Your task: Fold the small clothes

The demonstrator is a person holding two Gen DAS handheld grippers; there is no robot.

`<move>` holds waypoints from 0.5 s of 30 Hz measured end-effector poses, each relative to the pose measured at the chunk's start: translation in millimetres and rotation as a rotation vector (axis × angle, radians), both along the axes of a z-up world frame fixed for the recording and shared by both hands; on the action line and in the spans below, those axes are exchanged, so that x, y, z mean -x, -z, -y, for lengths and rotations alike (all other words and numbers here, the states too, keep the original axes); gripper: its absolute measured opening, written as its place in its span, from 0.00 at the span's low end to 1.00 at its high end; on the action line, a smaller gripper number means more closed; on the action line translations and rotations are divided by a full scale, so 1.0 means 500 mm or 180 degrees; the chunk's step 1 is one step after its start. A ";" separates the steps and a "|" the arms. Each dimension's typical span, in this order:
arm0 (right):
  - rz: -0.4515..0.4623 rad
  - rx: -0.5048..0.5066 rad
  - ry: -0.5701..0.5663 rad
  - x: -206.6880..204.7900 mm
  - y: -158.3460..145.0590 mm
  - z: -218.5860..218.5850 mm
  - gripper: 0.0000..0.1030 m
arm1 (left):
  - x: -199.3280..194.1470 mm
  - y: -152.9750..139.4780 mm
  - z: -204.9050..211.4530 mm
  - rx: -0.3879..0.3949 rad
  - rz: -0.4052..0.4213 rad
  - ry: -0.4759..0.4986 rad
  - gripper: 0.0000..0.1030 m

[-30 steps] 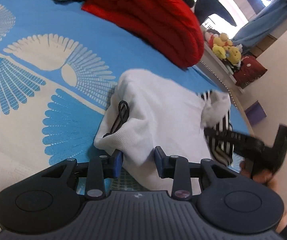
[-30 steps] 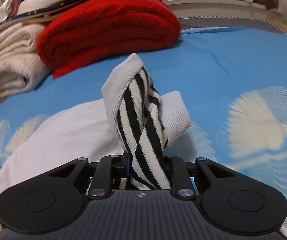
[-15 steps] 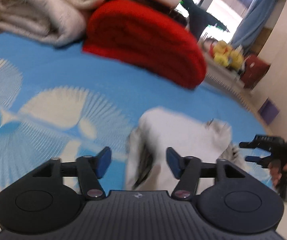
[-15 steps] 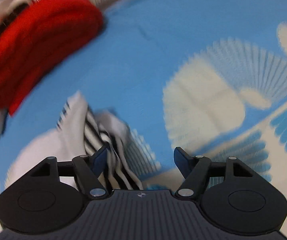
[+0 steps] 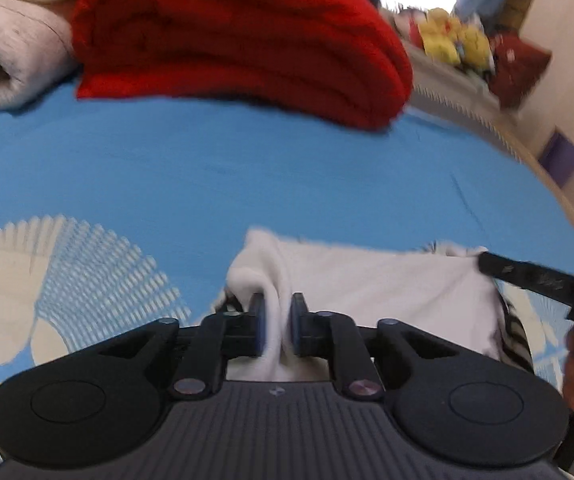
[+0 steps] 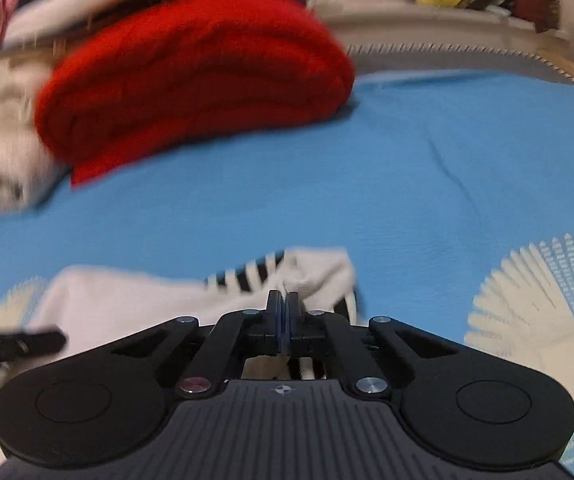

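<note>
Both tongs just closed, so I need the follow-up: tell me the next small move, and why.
Probably lift both together and draw apart: the left tongs pinch the white garment and the right tongs its striped corner, yet it lies bunched on the blue sheet.

Blue patterned bed (image 5: 247, 168) beside cream wall (image 5: 567, 20).

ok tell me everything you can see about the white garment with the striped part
The white garment looks like soft knit, lying flattish on the blue patterned bedspread. Black-and-white striped fabric shows at its right end. The left tool pinches a bunched fold at its left end; the right tool is shut on the right edge.
</note>
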State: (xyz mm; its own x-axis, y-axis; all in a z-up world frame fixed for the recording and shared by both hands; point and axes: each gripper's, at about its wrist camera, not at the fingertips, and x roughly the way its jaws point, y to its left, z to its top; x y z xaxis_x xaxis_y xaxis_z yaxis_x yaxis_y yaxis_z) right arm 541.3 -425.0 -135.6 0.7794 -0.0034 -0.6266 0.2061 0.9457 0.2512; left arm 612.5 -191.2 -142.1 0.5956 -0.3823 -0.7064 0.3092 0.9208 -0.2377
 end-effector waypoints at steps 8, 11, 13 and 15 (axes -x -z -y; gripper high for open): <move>-0.0158 -0.0433 0.0307 -0.018 0.039 0.031 0.06 | 0.001 0.019 -0.044 0.0257 0.0009 -0.0267 0.47; 0.0109 -0.0719 0.0511 0.045 0.009 0.058 0.34 | 0.035 -0.028 -0.077 0.0244 0.0205 -0.0346 0.89; 0.0303 -0.0572 0.0472 0.124 -0.031 0.059 0.39 | 0.079 -0.057 -0.100 0.0048 0.0394 -0.0323 1.00; 0.0283 -0.0188 0.0161 0.206 -0.058 0.025 0.38 | 0.122 -0.059 -0.114 -0.0178 0.0491 -0.0218 1.00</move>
